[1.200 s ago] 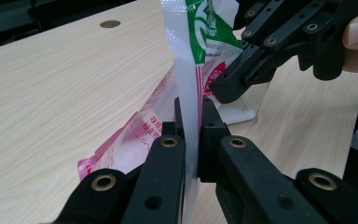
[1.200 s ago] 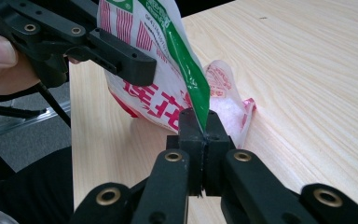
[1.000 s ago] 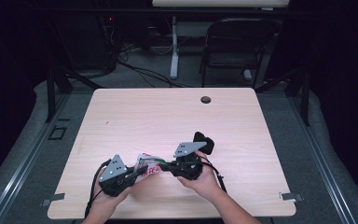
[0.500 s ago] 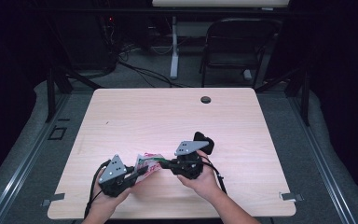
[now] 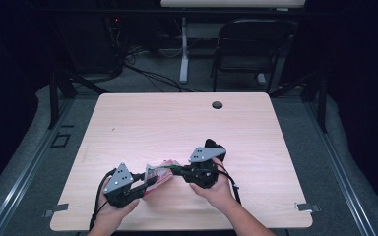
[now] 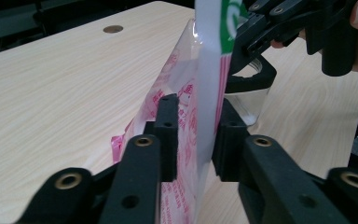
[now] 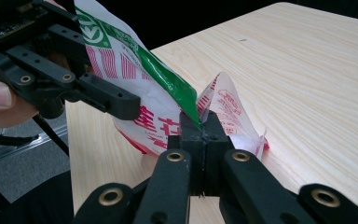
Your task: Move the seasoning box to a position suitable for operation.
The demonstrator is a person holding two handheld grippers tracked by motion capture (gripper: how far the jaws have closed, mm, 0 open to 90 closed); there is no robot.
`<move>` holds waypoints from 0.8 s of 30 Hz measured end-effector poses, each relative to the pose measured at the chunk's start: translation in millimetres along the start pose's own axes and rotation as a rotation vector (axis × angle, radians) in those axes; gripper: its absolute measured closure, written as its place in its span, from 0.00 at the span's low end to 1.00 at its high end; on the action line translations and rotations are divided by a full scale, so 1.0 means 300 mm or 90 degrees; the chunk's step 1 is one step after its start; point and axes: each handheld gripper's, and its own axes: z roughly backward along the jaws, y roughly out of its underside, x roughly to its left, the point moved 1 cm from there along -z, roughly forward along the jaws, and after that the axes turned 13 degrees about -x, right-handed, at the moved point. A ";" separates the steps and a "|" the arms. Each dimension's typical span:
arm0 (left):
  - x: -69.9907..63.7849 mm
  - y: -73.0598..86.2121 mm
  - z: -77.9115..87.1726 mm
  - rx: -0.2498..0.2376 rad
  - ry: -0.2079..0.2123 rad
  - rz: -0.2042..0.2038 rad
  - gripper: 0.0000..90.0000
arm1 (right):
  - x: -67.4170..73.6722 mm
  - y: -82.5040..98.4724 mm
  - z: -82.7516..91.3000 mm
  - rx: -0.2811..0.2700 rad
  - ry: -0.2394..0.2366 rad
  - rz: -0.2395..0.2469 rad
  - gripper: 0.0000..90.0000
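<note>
A red, white and green printed plastic bag [image 5: 160, 172] hangs between the two grippers over the table's near edge. My right gripper [image 7: 200, 120] is shut on the bag's green top edge [image 7: 168, 84]; in the high view it sits at the bag's right side [image 5: 173, 171]. My left gripper [image 6: 196, 103] straddles the bag's side [image 6: 186, 116]. Its jaws have just been opening, and the pads [image 6: 168, 135] stand off the film with the bag between them. In the high view the left gripper [image 5: 151, 181] is at the bag's lower left.
The wooden table [image 5: 177, 123] has a round cable hole [image 5: 217, 104] at the far middle. A dark object [image 5: 215, 146] sits just behind the right hand. A chair [image 5: 248, 49] and cables stand beyond the table.
In the high view both hands and the bag stay where they were; no clear shift shows.
</note>
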 end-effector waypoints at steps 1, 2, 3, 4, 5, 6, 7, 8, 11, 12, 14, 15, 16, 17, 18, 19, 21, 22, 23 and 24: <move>0.003 0.004 -0.002 0.005 0.000 0.007 0.80 | -0.001 0.000 0.000 -0.001 0.003 0.000 1.00; 0.004 0.008 -0.004 0.013 0.001 0.012 0.77 | -0.002 0.001 0.000 -0.002 0.004 -0.001 1.00; 0.004 0.014 -0.007 0.013 -0.002 0.011 0.76 | -0.004 0.001 -0.001 -0.002 0.004 -0.002 1.00; 0.003 0.020 -0.009 0.018 -0.003 0.012 0.74 | -0.006 0.001 0.000 -0.001 0.003 -0.002 1.00; 0.003 0.025 -0.012 0.018 -0.004 0.014 0.72 | -0.008 0.000 0.000 -0.001 0.004 -0.004 1.00; 0.003 0.028 -0.013 0.020 -0.004 0.013 0.70 | -0.008 0.000 0.000 -0.002 0.005 -0.004 1.00; 0.005 0.033 -0.015 0.022 -0.005 0.013 0.68 | -0.009 0.000 0.000 -0.003 0.004 -0.005 1.00; 0.006 0.038 -0.017 0.024 -0.005 0.015 0.65 | -0.009 0.000 0.000 -0.005 0.005 -0.005 1.00; 0.013 0.062 -0.028 0.041 -0.015 0.013 0.62 | -0.011 0.000 -0.001 -0.008 0.006 -0.010 1.00; 0.015 0.069 -0.031 0.043 -0.015 0.016 0.62 | -0.011 0.000 -0.001 -0.009 0.006 -0.011 1.00; 0.022 0.082 -0.035 0.050 -0.025 0.021 0.62 | -0.011 0.000 -0.001 -0.011 0.006 -0.012 1.00; 0.027 0.086 -0.036 0.048 -0.025 0.024 0.62 | -0.011 0.000 -0.001 -0.011 0.006 -0.013 1.00; 0.029 0.088 -0.036 0.048 -0.025 0.027 0.63 | -0.011 0.001 -0.001 -0.012 0.006 -0.013 1.00; 0.031 0.091 -0.036 0.047 -0.023 0.031 0.64 | -0.010 0.001 -0.001 -0.012 0.006 -0.013 1.00; 0.032 0.090 -0.036 0.048 -0.017 0.030 0.67 | -0.010 0.001 -0.002 -0.013 0.007 -0.013 1.00; 0.026 0.090 -0.038 0.049 -0.010 0.036 0.72 | -0.010 0.001 -0.003 -0.013 0.007 -0.013 1.00; 0.015 0.084 -0.039 0.060 -0.005 0.017 0.85 | -0.010 0.000 -0.004 -0.015 0.008 -0.013 1.00; 0.011 0.083 -0.041 0.060 -0.007 0.010 0.90 | -0.010 0.000 -0.005 -0.017 0.009 -0.013 1.00; 0.005 0.080 -0.043 0.065 -0.015 0.004 0.92 | -0.008 -0.001 -0.005 -0.020 0.010 -0.014 1.00; 0.005 0.077 -0.042 0.068 -0.016 0.003 0.94 | -0.007 -0.003 -0.005 -0.019 0.012 -0.013 1.00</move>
